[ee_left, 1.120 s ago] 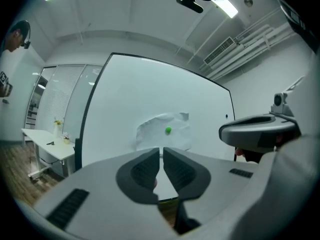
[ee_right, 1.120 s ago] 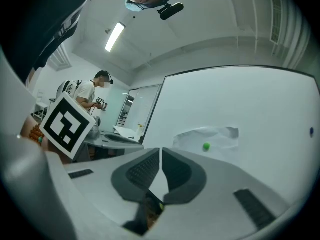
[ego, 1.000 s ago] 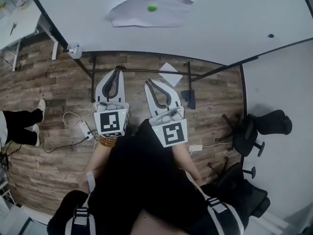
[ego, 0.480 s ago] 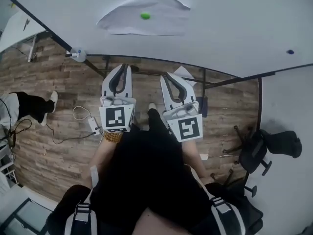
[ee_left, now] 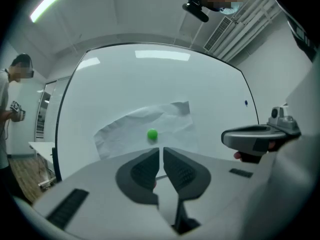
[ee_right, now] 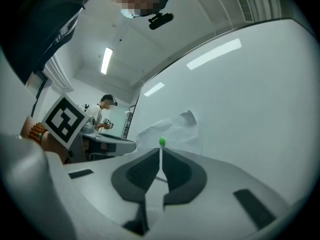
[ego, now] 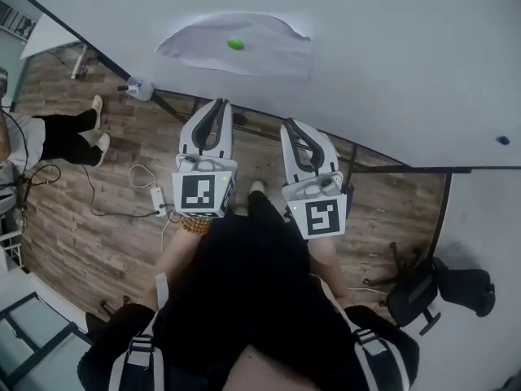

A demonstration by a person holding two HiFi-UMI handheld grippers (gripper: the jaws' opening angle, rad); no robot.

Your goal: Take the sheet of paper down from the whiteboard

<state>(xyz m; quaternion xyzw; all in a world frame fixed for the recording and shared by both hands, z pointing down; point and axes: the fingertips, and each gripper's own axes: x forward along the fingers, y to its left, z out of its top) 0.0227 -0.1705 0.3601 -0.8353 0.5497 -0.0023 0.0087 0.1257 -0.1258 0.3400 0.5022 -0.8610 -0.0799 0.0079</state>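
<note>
A crumpled white sheet of paper (ego: 269,51) hangs on the whiteboard (ego: 391,63), pinned by a green magnet (ego: 235,44). Both grippers point level at the board, side by side and short of it. My left gripper (ego: 220,104) is shut with nothing between its jaws; in its own view the paper (ee_left: 125,131) and magnet (ee_left: 152,134) lie just above the tips (ee_left: 161,149). My right gripper (ego: 291,124) is shut and empty too; the magnet (ee_right: 161,142) sits right over its tips (ee_right: 160,151), with the paper (ee_right: 175,126) behind.
A small blue magnet (ego: 502,140) sits far right on the board. A marker holder (ego: 138,88) hangs at the board's lower left corner. A person (ego: 61,133) stands at the left, a power strip (ego: 157,201) with cables lies on the floor, and an office chair (ego: 444,287) stands at the lower right.
Both grippers have moved forward toward the whiteboard, staying shut. The paper and its magnet now lie closer to the fingertips in the head view.
</note>
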